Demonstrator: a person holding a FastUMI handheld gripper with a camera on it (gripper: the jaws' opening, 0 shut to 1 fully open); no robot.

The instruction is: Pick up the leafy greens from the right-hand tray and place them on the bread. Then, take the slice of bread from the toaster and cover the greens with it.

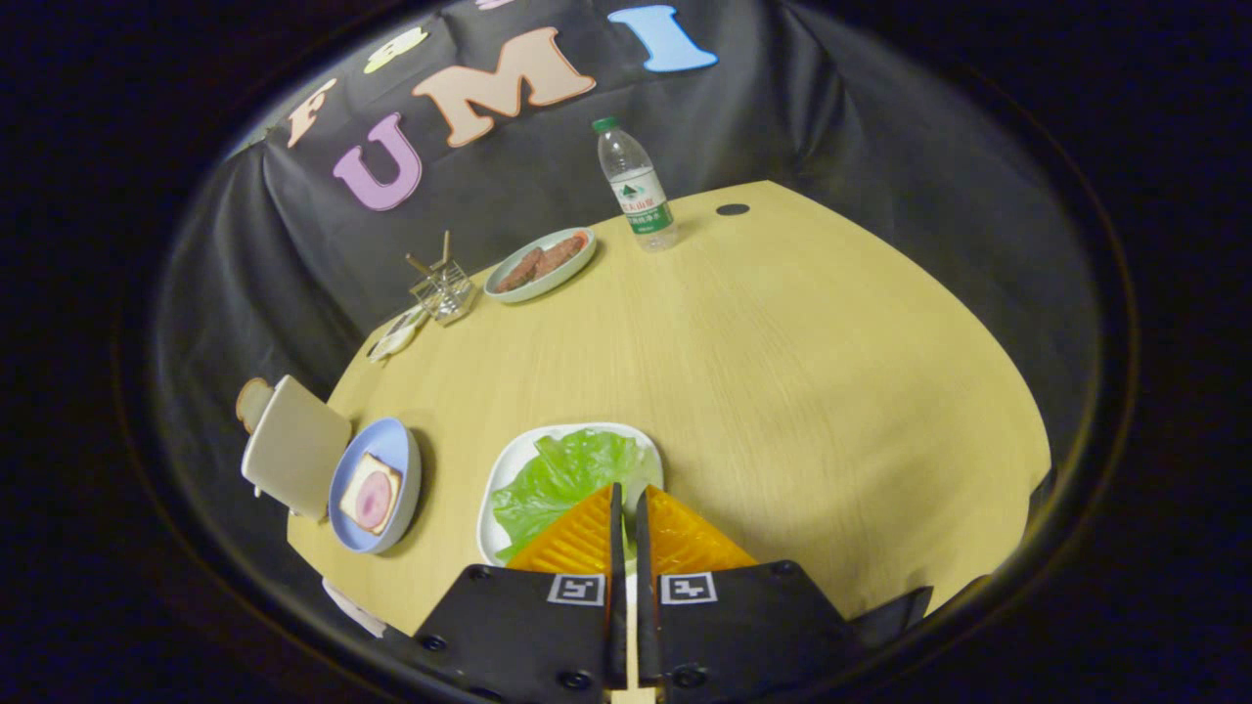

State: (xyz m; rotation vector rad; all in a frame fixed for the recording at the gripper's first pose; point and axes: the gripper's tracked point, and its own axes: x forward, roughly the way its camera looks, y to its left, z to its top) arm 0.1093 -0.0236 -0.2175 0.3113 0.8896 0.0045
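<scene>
Green leafy greens lie on a white tray just ahead of my fingers. My gripper hangs over the near part of the greens, its fingers drawn together with only a thin slit between them; I see no leaf pinched there. To the left of the tray a blue plate holds a slice of bread topped with a pink round of ham. Left of that plate stands a pale toaster, and a slice of bread pokes out of its far side.
Far across the wooden table stand a water bottle, a pale green plate of brown meat slices and a small wire holder with sticks in it. A white wrapped item lies by the table's left edge.
</scene>
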